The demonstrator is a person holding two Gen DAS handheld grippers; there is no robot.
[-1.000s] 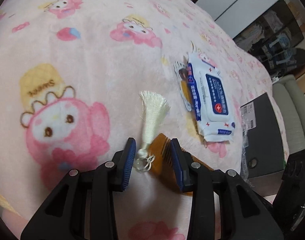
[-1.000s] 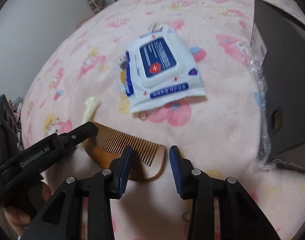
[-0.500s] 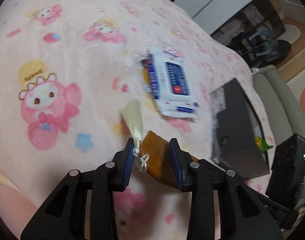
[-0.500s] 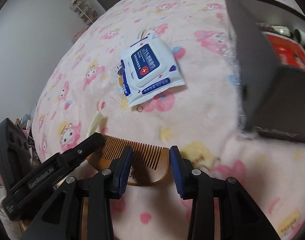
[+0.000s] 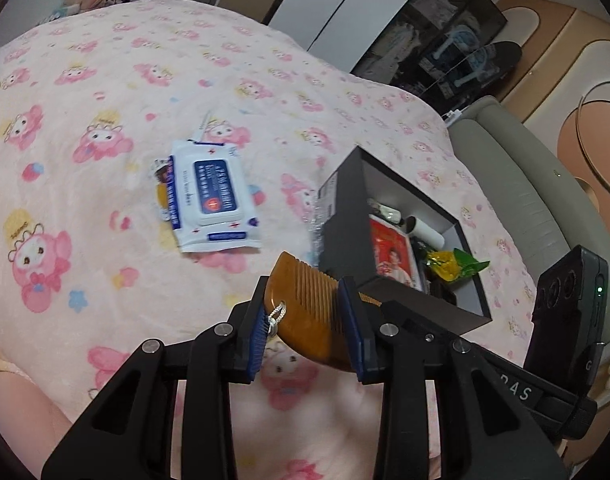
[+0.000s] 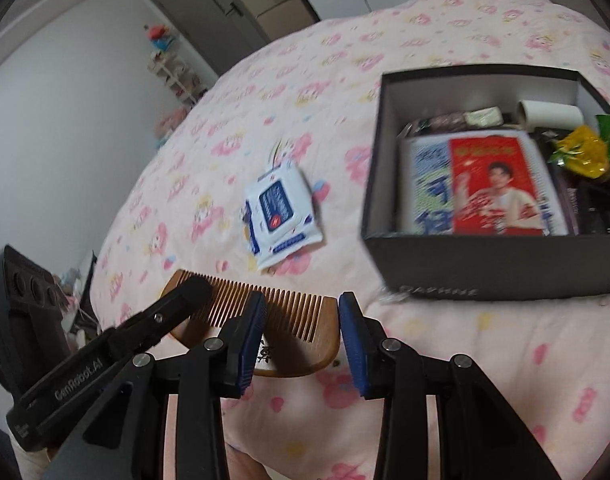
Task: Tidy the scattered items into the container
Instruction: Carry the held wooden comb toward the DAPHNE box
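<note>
My left gripper (image 5: 305,328) is shut on a brown wooden comb (image 5: 305,304) with a white cord loop, held in the air above the pink blanket. The comb (image 6: 265,320) also shows in the right wrist view, between the fingers of my right gripper (image 6: 301,340), whose jaws stand apart from it. The black box (image 5: 345,216) (image 6: 445,264) lies just beyond, open, holding a red booklet (image 6: 489,188), a white roll and a yellow-green wrapper. A white and blue wipes pack (image 5: 213,196) (image 6: 281,212) lies on the blanket.
The pink cartoon-print blanket (image 5: 105,80) covers the whole bed. A grey padded bed edge (image 5: 525,184) runs on the right. A wardrobe and shelves stand beyond the bed. A small card pokes out from under the wipes pack.
Both grippers rose off the blanket with the comb and moved toward the box. The tassel that trailed from the comb is no longer in view. The box interior now shows.
</note>
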